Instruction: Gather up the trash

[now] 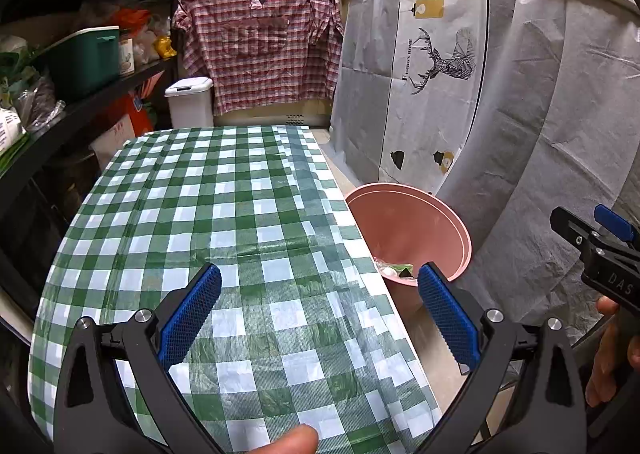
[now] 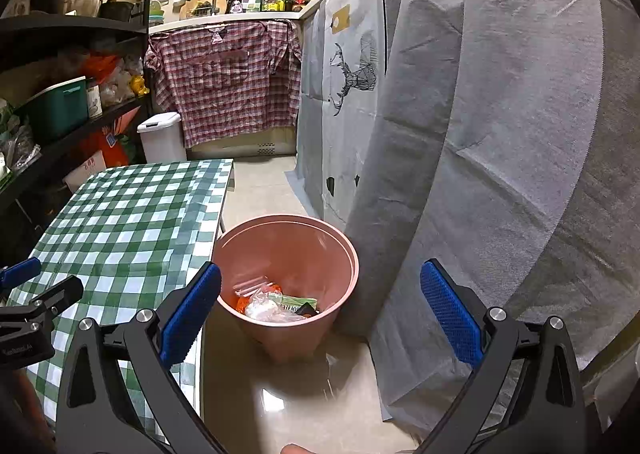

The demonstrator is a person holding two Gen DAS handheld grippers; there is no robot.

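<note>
A pink trash bin (image 2: 288, 250) stands on the floor just right of the table; it also shows in the left wrist view (image 1: 412, 230). Inside lie crumpled clear plastic (image 2: 266, 308), pink straws (image 2: 250, 286), an orange wrapper (image 2: 242, 304) and a green packet (image 2: 298, 300). My left gripper (image 1: 320, 310) is open and empty over the green checked tablecloth (image 1: 224, 221). My right gripper (image 2: 320, 310) is open and empty, above and in front of the bin. The right gripper also shows at the right edge of the left wrist view (image 1: 596, 242).
Black shelves (image 1: 60, 85) with boxes and bags run along the left. A white lidded bin (image 1: 190, 101) stands beyond the table, below a hanging plaid shirt (image 1: 260, 45). A grey cloth-covered counter (image 2: 480, 133) fills the right. Tiled floor (image 2: 304, 394) lies around the pink bin.
</note>
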